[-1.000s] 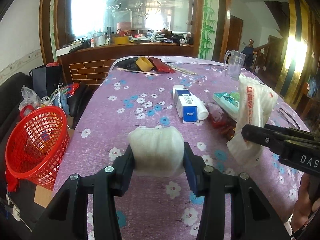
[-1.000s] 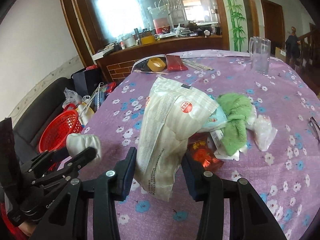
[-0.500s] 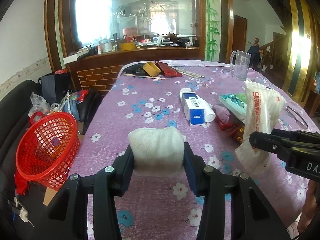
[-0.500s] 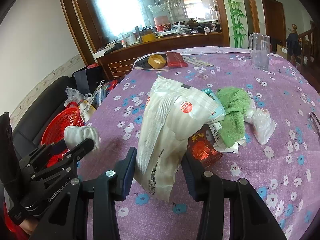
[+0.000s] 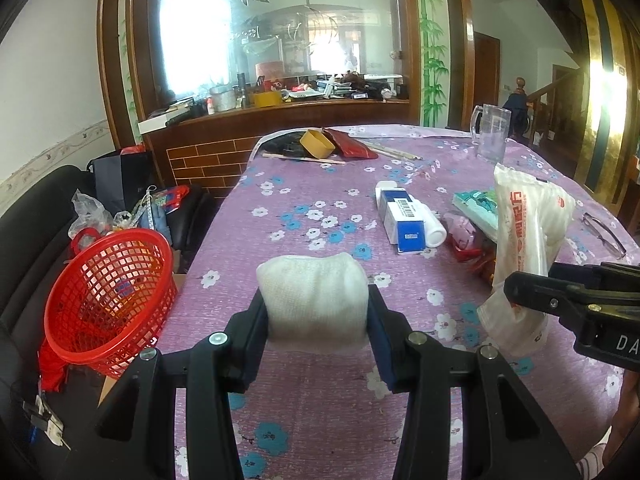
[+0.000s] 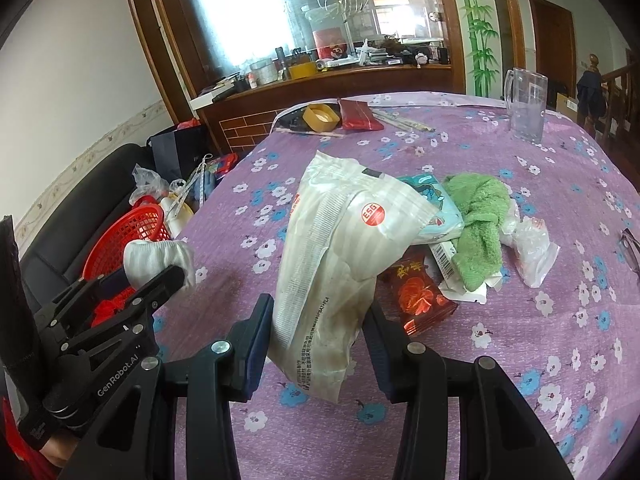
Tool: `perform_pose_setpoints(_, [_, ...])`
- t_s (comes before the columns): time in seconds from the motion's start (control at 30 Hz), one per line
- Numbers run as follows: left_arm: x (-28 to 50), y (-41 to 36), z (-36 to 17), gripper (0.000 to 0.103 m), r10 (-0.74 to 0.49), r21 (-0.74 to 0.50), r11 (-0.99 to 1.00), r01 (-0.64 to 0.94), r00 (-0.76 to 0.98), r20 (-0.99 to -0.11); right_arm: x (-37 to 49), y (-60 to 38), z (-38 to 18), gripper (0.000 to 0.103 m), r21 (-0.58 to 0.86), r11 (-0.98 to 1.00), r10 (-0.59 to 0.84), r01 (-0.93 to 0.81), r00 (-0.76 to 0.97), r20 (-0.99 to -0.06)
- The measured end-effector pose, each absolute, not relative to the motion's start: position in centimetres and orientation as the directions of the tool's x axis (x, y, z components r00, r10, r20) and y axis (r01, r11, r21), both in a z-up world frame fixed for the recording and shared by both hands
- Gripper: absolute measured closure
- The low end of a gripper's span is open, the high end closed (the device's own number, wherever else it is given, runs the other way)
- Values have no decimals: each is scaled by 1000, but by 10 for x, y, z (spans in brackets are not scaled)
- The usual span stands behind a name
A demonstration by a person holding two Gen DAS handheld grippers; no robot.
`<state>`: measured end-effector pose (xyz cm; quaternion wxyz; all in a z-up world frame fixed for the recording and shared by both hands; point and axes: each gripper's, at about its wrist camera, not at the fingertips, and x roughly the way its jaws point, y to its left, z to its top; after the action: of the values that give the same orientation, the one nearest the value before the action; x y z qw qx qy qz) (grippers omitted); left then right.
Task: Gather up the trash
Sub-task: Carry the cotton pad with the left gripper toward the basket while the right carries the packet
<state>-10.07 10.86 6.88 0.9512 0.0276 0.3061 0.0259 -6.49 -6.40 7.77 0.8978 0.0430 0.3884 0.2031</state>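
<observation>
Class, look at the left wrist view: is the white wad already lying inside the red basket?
No. The white wad is clamped between the left gripper's fingers above the table, while the red basket sits off to the side.

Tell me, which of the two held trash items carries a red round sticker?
The tall white plastic bag in the right gripper. The wad in the left gripper is plain white, without print.

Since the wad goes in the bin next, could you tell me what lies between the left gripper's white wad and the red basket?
Only bare flowered tablecloth up to the table's edge separates the white wad from the red basket, in the left wrist view.
</observation>
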Motion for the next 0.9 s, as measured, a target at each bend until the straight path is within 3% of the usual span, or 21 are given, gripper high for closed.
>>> perform_pose_setpoints(0.9, [-103, 163, 75, 58, 87, -13, 993, -116, 808, -583, -54, -12, 79, 54, 176, 890, 410, -421, 570, -712])
